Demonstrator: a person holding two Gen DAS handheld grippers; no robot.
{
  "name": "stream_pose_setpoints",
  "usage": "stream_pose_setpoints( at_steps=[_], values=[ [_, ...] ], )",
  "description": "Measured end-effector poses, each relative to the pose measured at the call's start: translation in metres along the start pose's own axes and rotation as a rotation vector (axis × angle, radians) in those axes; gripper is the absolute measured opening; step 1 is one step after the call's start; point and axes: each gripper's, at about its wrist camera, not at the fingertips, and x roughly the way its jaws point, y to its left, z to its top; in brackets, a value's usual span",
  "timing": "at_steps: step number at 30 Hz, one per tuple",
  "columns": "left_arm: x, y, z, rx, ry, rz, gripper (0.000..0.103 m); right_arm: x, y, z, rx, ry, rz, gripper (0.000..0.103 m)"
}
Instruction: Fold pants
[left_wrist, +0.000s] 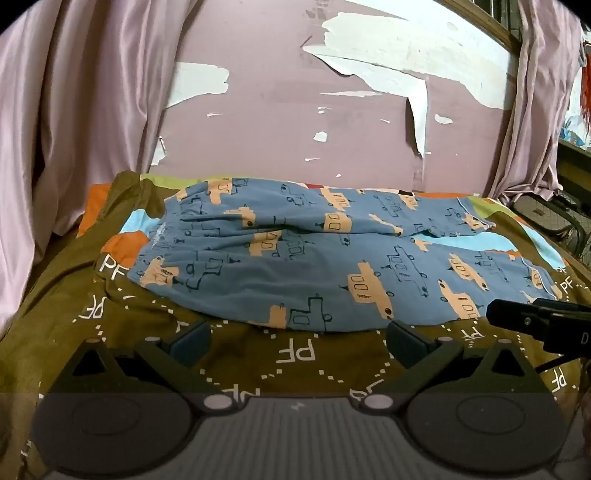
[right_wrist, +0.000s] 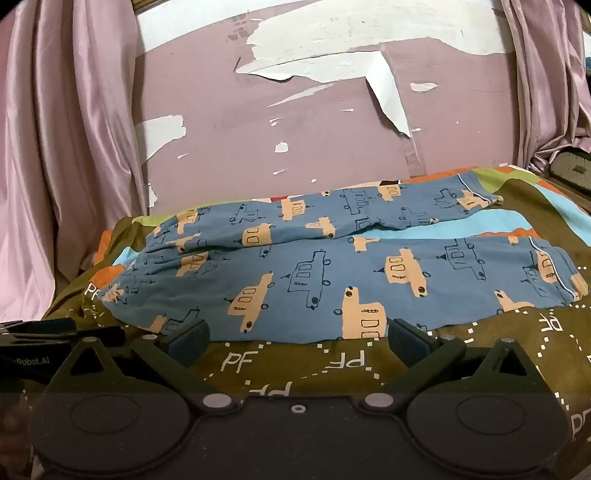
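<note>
Blue pants (left_wrist: 314, 254) printed with tan cars lie spread flat on a bed, waistband to the left, two legs running right with a gap between them. They also show in the right wrist view (right_wrist: 332, 266). My left gripper (left_wrist: 297, 339) is open and empty, just in front of the pants' near edge. My right gripper (right_wrist: 297, 338) is open and empty, its fingertips at the near edge of the near leg. The right gripper's body shows at the right of the left wrist view (left_wrist: 535, 319); the left gripper's body shows at the left of the right wrist view (right_wrist: 44, 339).
The bed has an olive cover (left_wrist: 295, 369) with white "PF" print and orange, light blue and green patches. A pink wall (left_wrist: 295, 110) with peeling paint stands behind. Pink curtains (left_wrist: 74, 110) hang left and right (left_wrist: 535, 110). A dark frame (left_wrist: 565, 221) is at far right.
</note>
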Motion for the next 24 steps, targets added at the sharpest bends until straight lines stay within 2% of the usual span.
stream_pose_setpoints(
  at_steps=[24],
  values=[
    [0.0002,0.0,0.0,-0.003,0.001,0.002,0.103,-0.0004,-0.0008,0.0003,0.003,-0.002,0.001,0.103]
  ],
)
